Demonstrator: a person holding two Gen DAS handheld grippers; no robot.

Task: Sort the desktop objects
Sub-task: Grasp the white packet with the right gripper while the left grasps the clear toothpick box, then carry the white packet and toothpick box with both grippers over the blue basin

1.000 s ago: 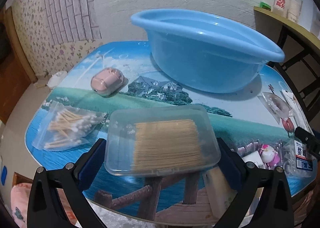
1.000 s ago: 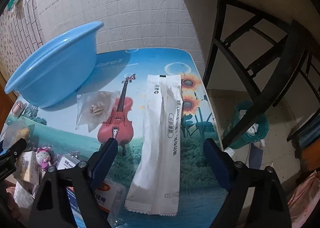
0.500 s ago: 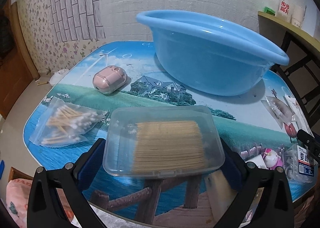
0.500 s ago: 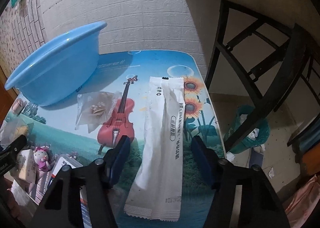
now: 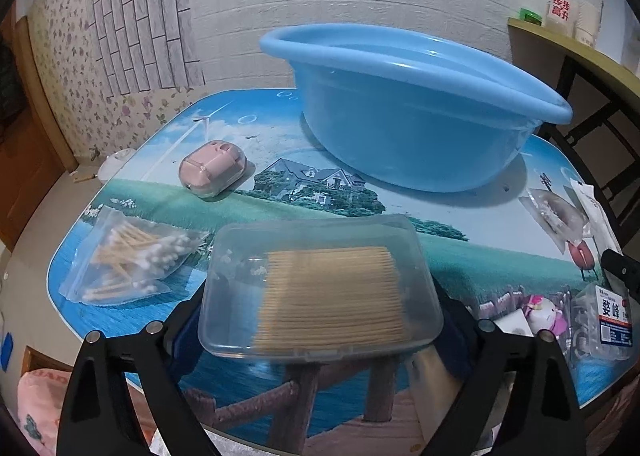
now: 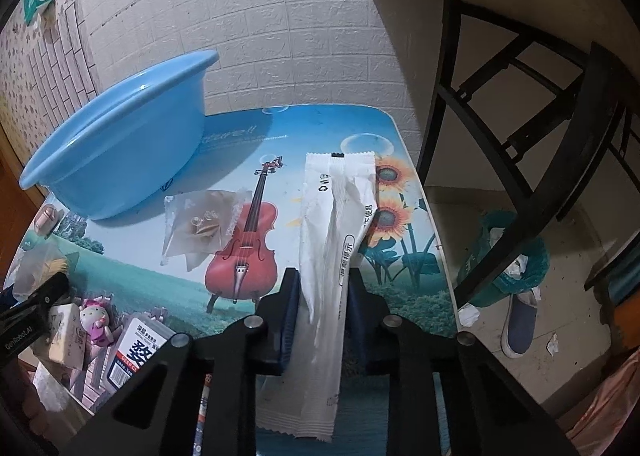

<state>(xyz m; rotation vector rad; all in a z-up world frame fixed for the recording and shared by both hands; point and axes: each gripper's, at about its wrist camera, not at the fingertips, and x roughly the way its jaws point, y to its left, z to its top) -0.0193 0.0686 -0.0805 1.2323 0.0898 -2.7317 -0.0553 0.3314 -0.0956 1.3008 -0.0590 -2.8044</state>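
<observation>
- My left gripper clamps the clear plastic box of wooden toothpicks above the picture-printed table.
- My right gripper pinches the long white paper packet, crumpling it.

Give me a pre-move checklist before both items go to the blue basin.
1. Left gripper shut on the clear toothpick box: ok.
2. Box lifted off the table: ok.
3. Box lid latched: cannot tell.
4. Right gripper shut on the white packet: ok.
5. Packet clear of the table: not ok, far end still resting.
6. Blue basin free inside: cannot tell.
</observation>
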